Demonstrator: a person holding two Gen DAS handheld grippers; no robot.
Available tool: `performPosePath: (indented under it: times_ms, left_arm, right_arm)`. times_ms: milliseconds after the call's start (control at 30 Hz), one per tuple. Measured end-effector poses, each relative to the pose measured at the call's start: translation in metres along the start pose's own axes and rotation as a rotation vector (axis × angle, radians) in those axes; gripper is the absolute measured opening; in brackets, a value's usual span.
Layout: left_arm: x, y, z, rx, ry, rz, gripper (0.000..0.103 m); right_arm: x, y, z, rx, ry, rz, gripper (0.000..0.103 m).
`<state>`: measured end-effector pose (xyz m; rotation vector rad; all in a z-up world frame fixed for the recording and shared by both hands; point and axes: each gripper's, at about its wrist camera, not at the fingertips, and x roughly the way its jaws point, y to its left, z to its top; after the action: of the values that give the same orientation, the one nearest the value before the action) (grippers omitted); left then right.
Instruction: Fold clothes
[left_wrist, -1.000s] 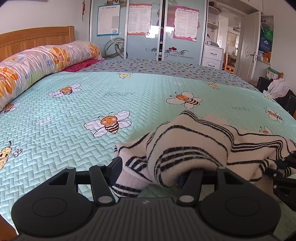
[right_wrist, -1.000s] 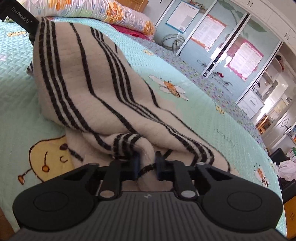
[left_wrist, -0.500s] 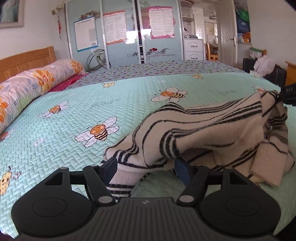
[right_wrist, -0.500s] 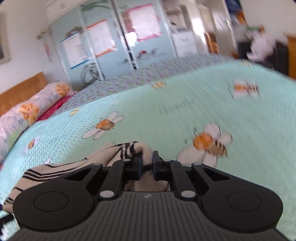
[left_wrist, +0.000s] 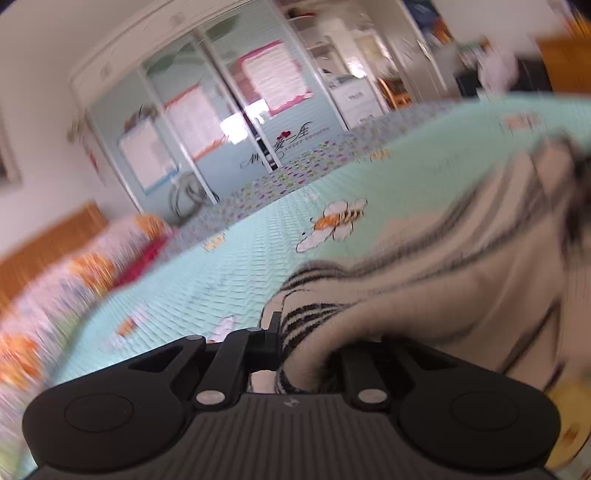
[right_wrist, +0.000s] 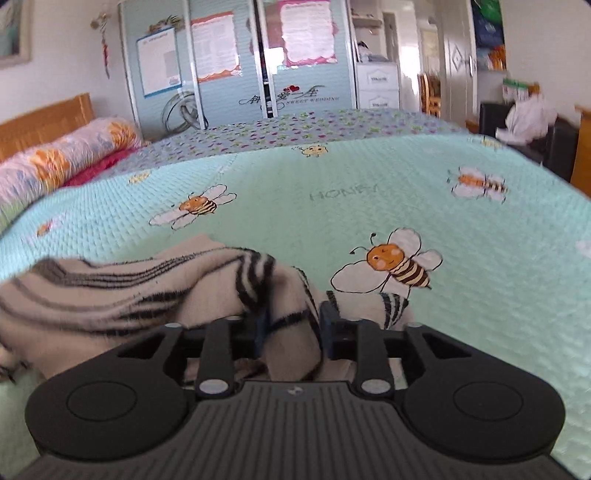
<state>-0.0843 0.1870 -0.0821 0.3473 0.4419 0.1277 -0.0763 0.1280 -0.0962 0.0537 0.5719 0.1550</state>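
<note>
A cream sweater with black stripes (left_wrist: 424, 280) lies crumpled on the mint bee-print bedspread (left_wrist: 240, 266). In the blurred, tilted left wrist view, my left gripper (left_wrist: 310, 347) has a fold of the sweater bunched between its fingers; the right finger is hidden by cloth. In the right wrist view the sweater (right_wrist: 122, 291) spreads to the left, and my right gripper (right_wrist: 293, 325) has its jaws a little apart with a band of the sweater running between them.
A rolled floral quilt (right_wrist: 62, 158) and a wooden headboard (right_wrist: 40, 122) lie at the left. Sliding wardrobe doors (right_wrist: 236, 70) stand behind the bed. A dark chair with white clothes (right_wrist: 524, 122) is at the right past the bed edge.
The left gripper has swung and tilted, and its jaws have narrowed onto the sweater. The right gripper's jaws have parted from shut to a small gap around the cloth.
</note>
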Motion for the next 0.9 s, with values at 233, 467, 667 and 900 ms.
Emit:
performPosePath:
  times_ms: [233,467,667,900]
  left_arm:
    - [-0.020,0.041,0.036,-0.265,-0.012,-0.013,0.010]
    - [-0.051,0.059,0.014,-0.362,0.007,0.043,0.010]
    - [-0.067,0.068,-0.001,-0.404,0.031,0.053,0.010]
    - [-0.095,0.078,0.012,-0.445,-0.033,0.035,0.010]
  right_arm:
    - [-0.016,0.040,-0.010,-0.305,-0.061,0.025,0.072]
    - [0.000,0.068,-0.022,-0.473,-0.034,0.063,0.074]
    - [-0.036,0.074,-0.036,-0.503,-0.080,0.132,0.081]
    - [-0.041,0.095,-0.063,-0.717,-0.084,0.048,0.082]
